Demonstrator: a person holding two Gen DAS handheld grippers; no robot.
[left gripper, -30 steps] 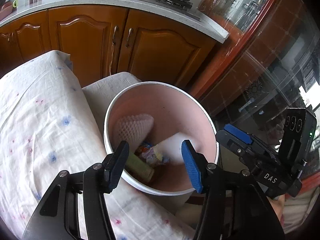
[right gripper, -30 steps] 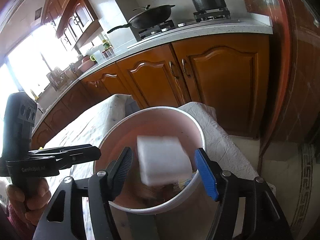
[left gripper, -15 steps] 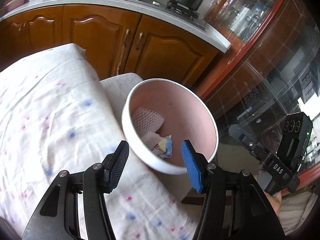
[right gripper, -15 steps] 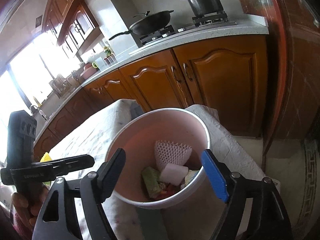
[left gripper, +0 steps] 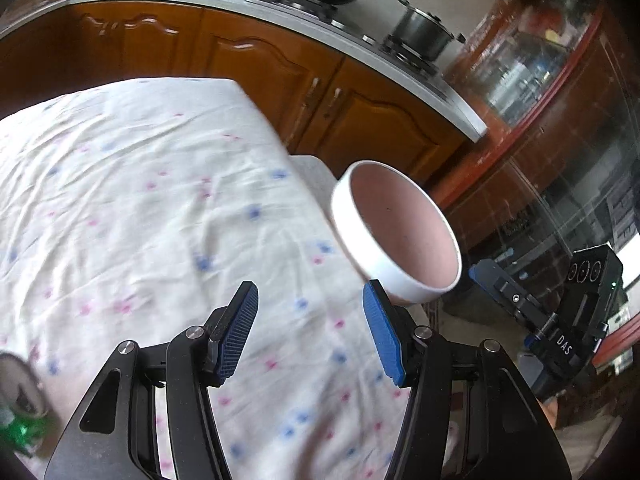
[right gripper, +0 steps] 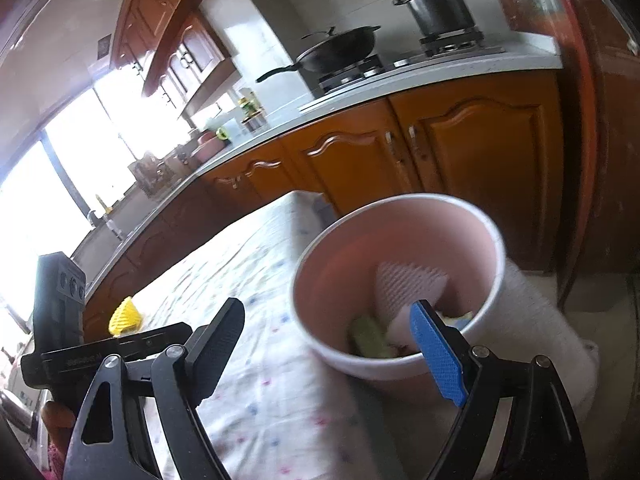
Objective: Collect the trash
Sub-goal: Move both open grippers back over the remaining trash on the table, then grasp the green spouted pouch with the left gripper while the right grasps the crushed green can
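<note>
A white bin with a pink inside (left gripper: 372, 248) stands off the table's right end; it also shows in the right wrist view (right gripper: 472, 236). In it lie a white foam net (right gripper: 412, 284), a green piece (right gripper: 368, 336) and other scraps. My left gripper (left gripper: 310, 340) is open and empty over the flowered tablecloth (left gripper: 140, 208). My right gripper (right gripper: 332, 356) is open and empty, near the bin's front rim. A yellow piece (right gripper: 126, 314) lies on the table at the far left. A green object (left gripper: 20, 432) shows blurred at the left edge.
Wooden kitchen cabinets (right gripper: 460, 148) and a counter with a wok (right gripper: 340, 50) and a pot (right gripper: 438, 10) stand behind the table. A glass-fronted cabinet (left gripper: 560, 140) is to the right. The other gripper shows in each view.
The white block dropped from my right gripper into the bin. Both grippers have pulled back and swung left, away from the bin and over the tablecloth.
</note>
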